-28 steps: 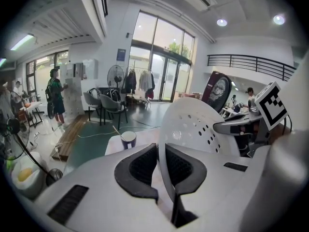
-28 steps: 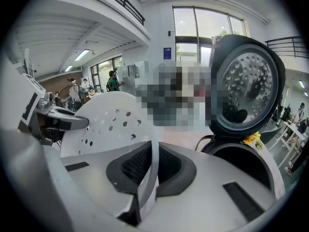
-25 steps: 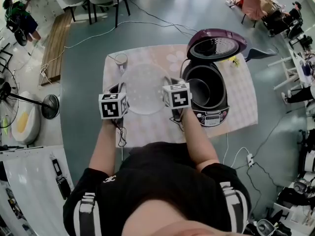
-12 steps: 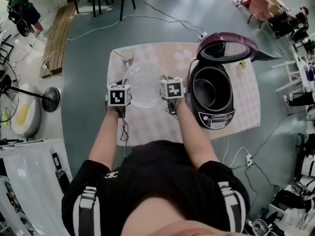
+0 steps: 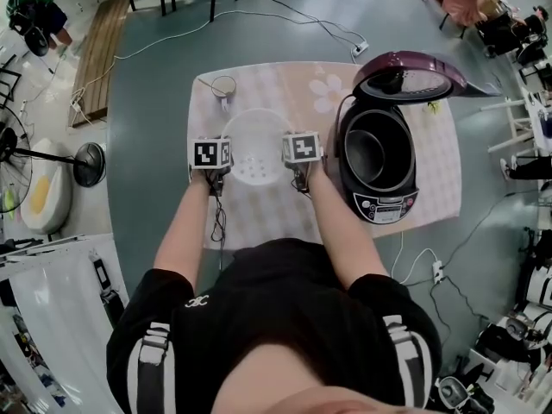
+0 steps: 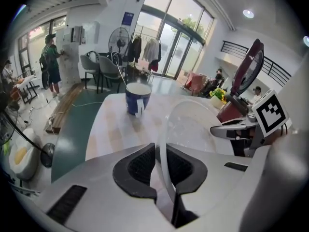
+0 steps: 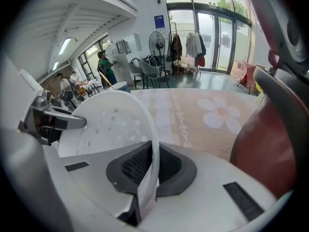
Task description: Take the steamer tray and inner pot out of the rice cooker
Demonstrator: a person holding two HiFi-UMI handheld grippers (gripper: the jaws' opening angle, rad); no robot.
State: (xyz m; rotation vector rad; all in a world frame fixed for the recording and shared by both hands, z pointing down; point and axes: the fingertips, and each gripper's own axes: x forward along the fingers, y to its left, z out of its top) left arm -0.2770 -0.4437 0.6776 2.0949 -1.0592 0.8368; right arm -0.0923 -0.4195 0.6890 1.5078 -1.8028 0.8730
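The white translucent steamer tray [image 5: 254, 147] with small holes is low over the pink tablecloth [image 5: 276, 214], left of the rice cooker [image 5: 379, 166]; contact with the cloth cannot be told. My left gripper [image 5: 219, 179] is shut on the tray's left rim [image 6: 164, 149]. My right gripper [image 5: 298, 178] is shut on its right rim [image 7: 153, 144]. The cooker stands with its purple lid [image 5: 412, 78] raised, and the dark inner pot [image 5: 376, 147] sits inside it.
A blue mug [image 6: 137, 98] stands on the table beyond the tray, seen at the far left corner [image 5: 222, 86] from above. Cables trail off the table's front edge. A standing fan [image 5: 86, 164] and chairs stand on the floor to the left and behind.
Both grippers have come down together with the steamer tray, bringing it from above the table to near the cloth. The rice cooker has not moved.
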